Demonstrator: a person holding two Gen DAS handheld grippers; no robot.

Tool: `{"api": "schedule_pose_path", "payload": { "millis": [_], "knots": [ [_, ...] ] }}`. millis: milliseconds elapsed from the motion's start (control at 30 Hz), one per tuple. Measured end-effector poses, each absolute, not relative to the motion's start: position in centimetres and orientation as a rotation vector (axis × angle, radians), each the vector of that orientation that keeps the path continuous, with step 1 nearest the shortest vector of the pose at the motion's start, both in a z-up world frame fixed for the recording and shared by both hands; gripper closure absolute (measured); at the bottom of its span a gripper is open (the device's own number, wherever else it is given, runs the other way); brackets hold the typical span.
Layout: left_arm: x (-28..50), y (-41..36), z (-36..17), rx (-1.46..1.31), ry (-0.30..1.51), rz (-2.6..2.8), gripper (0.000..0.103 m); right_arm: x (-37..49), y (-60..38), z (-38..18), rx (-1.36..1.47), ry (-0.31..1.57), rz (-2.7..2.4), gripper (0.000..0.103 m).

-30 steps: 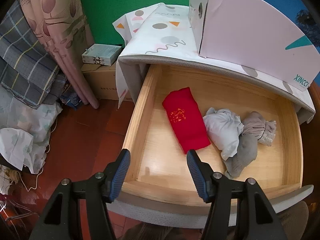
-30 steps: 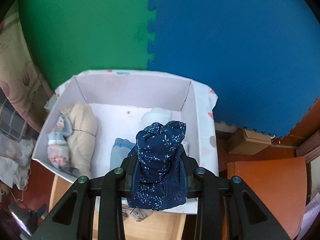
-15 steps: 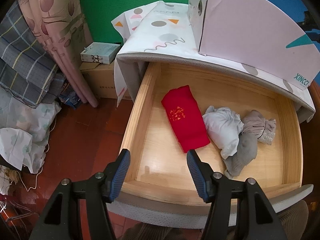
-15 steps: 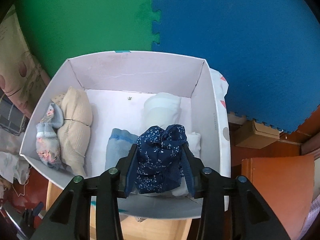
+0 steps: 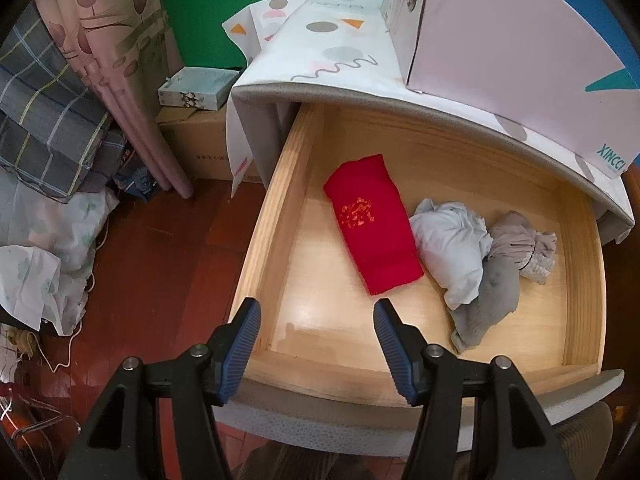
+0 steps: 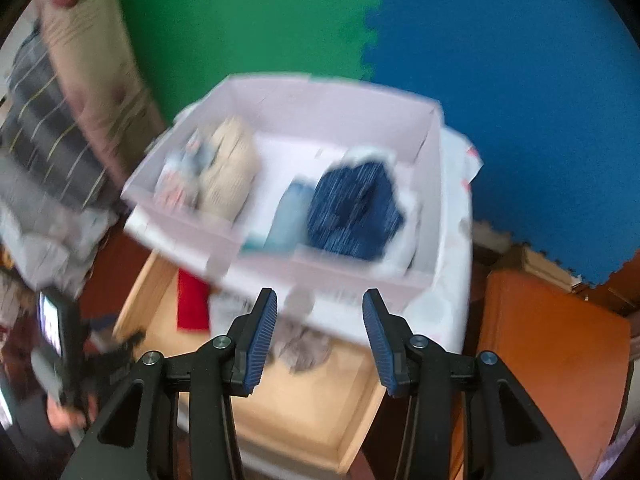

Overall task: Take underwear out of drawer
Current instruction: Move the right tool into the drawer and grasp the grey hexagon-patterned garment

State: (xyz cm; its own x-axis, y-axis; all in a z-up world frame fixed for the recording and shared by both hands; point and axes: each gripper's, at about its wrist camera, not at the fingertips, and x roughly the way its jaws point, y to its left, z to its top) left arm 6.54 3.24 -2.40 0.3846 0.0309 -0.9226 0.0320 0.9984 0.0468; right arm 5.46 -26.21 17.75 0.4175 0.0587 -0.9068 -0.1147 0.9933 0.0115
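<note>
Partly done, as judged: a dark blue white-speckled underwear piece [image 6: 354, 216] is lying in the pale pink cardboard box [image 6: 340, 276] on the cabinet top, beside a light blue folded item [image 6: 290, 216] at its 9 o'clock and a beige ribbed bundle [image 6: 228, 178] further that way.

Still left in the open light wooden drawer [image 5: 276, 216]: a red folded garment with gold print [image 5: 372, 232], a pale blue-white crumpled piece [image 5: 448, 248] at its 3 o'clock, and a grey-taupe bunched piece [image 5: 504, 272] touching that.

The right gripper [image 6: 318, 334] is released, its jaws opening, nothing between them. The left gripper [image 5: 316, 344] is held open and empty over the drawer's front edge.

The right view is motion-blurred; box contents are hard to make out. The drawer back is hidden under the patterned tabletop cover [image 5: 320, 52].
</note>
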Motion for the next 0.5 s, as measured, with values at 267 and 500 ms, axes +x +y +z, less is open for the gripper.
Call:
{"api": "schedule_pose_path", "payload": {
  "millis": [267, 500],
  "knots": [
    [6.7, 3.3, -2.7, 0.063, 1.194, 0.004, 0.043, 2.3, -25.3, 10.5, -0.109, 1.261, 0.159, 0.061],
    [6.7, 3.7, -2.6, 0.039, 1.197, 0.001, 0.043, 2.5, -24.5, 6.4, -0.141, 1.297, 0.222, 0.061]
  ]
}}
